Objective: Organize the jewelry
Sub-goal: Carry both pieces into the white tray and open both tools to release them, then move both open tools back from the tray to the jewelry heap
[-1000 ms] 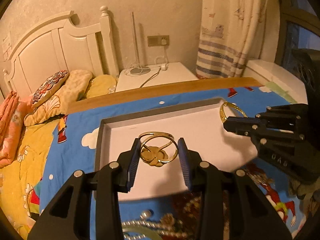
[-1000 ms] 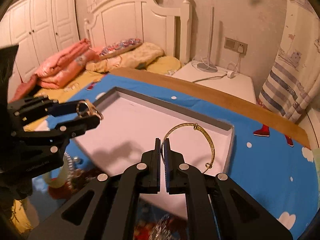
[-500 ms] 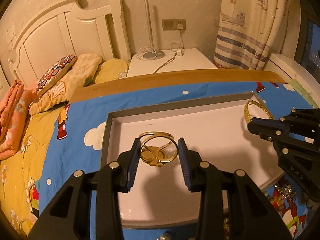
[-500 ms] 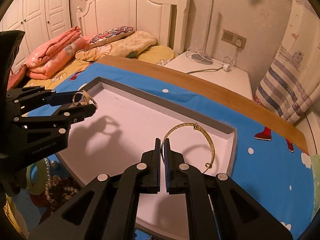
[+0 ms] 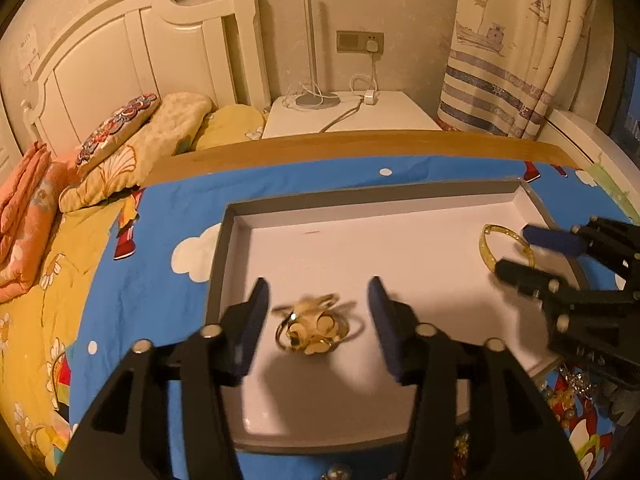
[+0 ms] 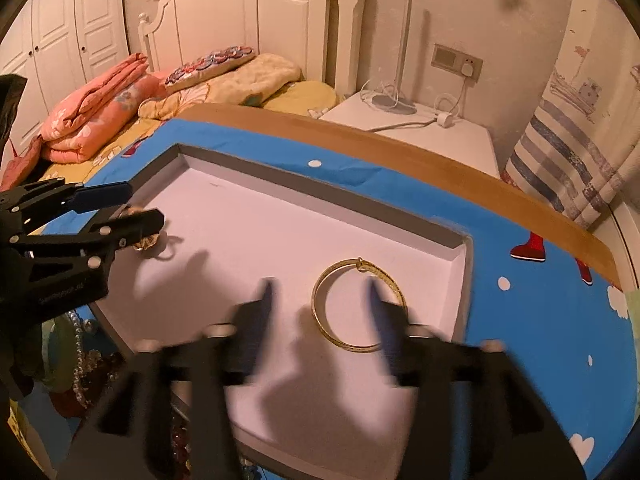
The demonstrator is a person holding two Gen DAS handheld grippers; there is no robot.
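Note:
A grey-rimmed tray with a white floor lies on the blue cartoon cloth. My left gripper hangs low over the tray's left part, its jaws opening. A gold clover bangle shows blurred between the blue pads, touching neither. My right gripper is over the tray's right part, blurred, its jaws opening too. A thin gold bangle lies flat on the tray floor between its fingers, free of both pads.
A heap of pearl strands and other jewellery lies on the cloth by the tray's near edge. Beyond the wooden table edge are a bed with pillows, a white nightstand and a striped curtain.
Both grippers came down over the tray and their jaws spread. The left one let go of the clover bangle and the right one let go of the thin bangle.

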